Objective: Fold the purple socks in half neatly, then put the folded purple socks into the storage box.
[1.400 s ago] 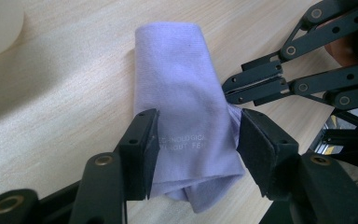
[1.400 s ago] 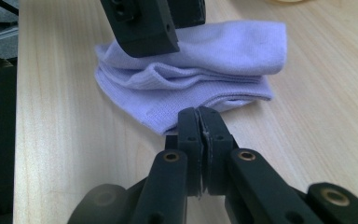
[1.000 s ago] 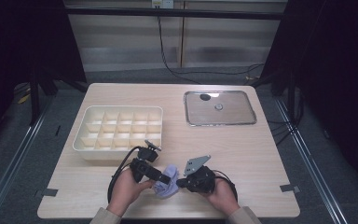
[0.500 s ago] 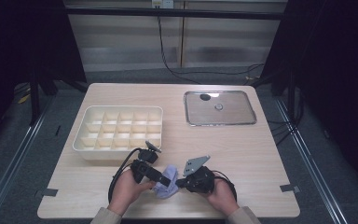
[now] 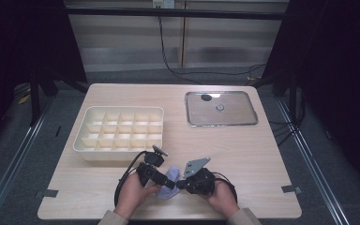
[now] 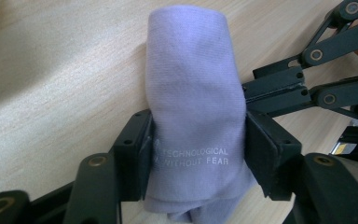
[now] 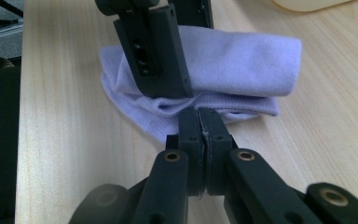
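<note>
A folded lavender cloth (image 5: 170,175) with white printed words lies on the wooden table near its front edge, between the two hands. In the left gripper view my left gripper (image 6: 198,154) straddles the rolled upper fold of the cloth (image 6: 191,84); its jaws have just been closing and both pads press on the fabric. In the right gripper view my right gripper (image 7: 199,116) is shut, its tips pinching the hem of the cloth's (image 7: 242,70) lower layer. One pad of the left gripper (image 7: 154,51) stands against the roll just beyond. The two grippers (image 5: 168,183) (image 5: 181,184) meet tip to tip at the cloth.
A cream tray (image 5: 119,108) with several compartments sits just behind the left hand. A shallow metal tray (image 5: 236,112) holding a small dark piece (image 5: 206,97) and a small round piece (image 5: 220,107) lies at the back right. Bare tabletop stretches to the right.
</note>
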Action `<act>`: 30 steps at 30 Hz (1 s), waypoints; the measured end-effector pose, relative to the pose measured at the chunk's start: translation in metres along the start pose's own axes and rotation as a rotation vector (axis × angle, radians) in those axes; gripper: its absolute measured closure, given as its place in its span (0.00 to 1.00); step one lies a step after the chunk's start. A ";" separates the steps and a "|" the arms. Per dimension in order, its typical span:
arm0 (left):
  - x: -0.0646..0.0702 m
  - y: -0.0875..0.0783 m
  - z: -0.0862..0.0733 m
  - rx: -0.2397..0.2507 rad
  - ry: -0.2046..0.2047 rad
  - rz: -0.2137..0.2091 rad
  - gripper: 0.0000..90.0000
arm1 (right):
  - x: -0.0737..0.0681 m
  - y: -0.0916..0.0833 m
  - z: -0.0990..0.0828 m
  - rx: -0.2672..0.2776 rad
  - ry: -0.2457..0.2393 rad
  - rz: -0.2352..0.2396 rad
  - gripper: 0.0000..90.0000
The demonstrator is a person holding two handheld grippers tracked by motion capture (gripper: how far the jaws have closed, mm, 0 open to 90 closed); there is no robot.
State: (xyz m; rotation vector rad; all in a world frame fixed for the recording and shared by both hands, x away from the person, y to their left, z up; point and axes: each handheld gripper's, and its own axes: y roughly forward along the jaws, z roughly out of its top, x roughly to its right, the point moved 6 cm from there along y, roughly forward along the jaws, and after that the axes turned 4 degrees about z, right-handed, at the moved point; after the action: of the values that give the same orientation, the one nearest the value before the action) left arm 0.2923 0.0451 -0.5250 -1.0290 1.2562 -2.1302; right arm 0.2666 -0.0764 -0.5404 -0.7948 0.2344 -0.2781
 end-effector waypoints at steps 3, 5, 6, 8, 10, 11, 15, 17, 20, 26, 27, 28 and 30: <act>0.001 0.001 0.000 -0.001 0.024 0.007 0.56 | 0.000 0.000 0.000 0.002 0.001 0.001 0.98; 0.002 0.002 -0.001 -0.001 0.035 0.009 0.58 | 0.000 0.000 0.000 0.003 0.002 0.002 0.98; 0.003 0.002 -0.001 0.000 0.039 0.007 0.59 | -0.001 0.000 0.000 0.004 0.005 0.003 0.98; 0.003 0.002 -0.001 -0.009 0.040 0.006 0.64 | 0.000 0.000 0.000 0.005 -0.002 0.000 0.98; 0.003 0.002 -0.001 -0.009 0.041 0.001 0.65 | 0.000 0.000 0.000 0.003 -0.003 -0.001 0.98; 0.004 0.002 -0.002 -0.009 0.040 0.000 0.66 | -0.001 0.000 0.000 0.003 -0.003 -0.001 0.98; 0.003 0.002 -0.003 -0.003 0.040 -0.007 0.69 | -0.001 0.000 0.000 0.005 0.003 -0.001 0.98; 0.002 0.002 -0.004 -0.003 0.039 -0.018 0.71 | -0.001 0.000 0.000 0.005 0.004 -0.002 0.97; 0.003 0.003 -0.004 0.009 0.020 -0.023 0.72 | 0.000 0.000 0.000 0.003 0.012 -0.003 0.95; 0.002 -0.003 -0.004 -0.001 0.036 -0.037 0.77 | 0.006 -0.007 -0.002 0.024 0.036 -0.018 0.75; 0.003 -0.004 -0.004 0.001 0.038 -0.046 0.78 | 0.008 -0.011 -0.001 0.046 0.057 -0.024 0.73; 0.003 -0.006 -0.003 0.006 0.040 -0.049 0.78 | 0.011 -0.016 0.000 0.068 0.066 -0.031 0.70; 0.004 -0.010 -0.003 0.008 0.043 -0.052 0.78 | 0.017 -0.023 0.000 0.081 0.087 -0.057 0.63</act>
State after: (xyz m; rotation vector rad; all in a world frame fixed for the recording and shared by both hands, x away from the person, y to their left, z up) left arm 0.2877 0.0483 -0.5157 -1.0278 1.2533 -2.2055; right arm 0.2791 -0.0977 -0.5256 -0.7105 0.2805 -0.3739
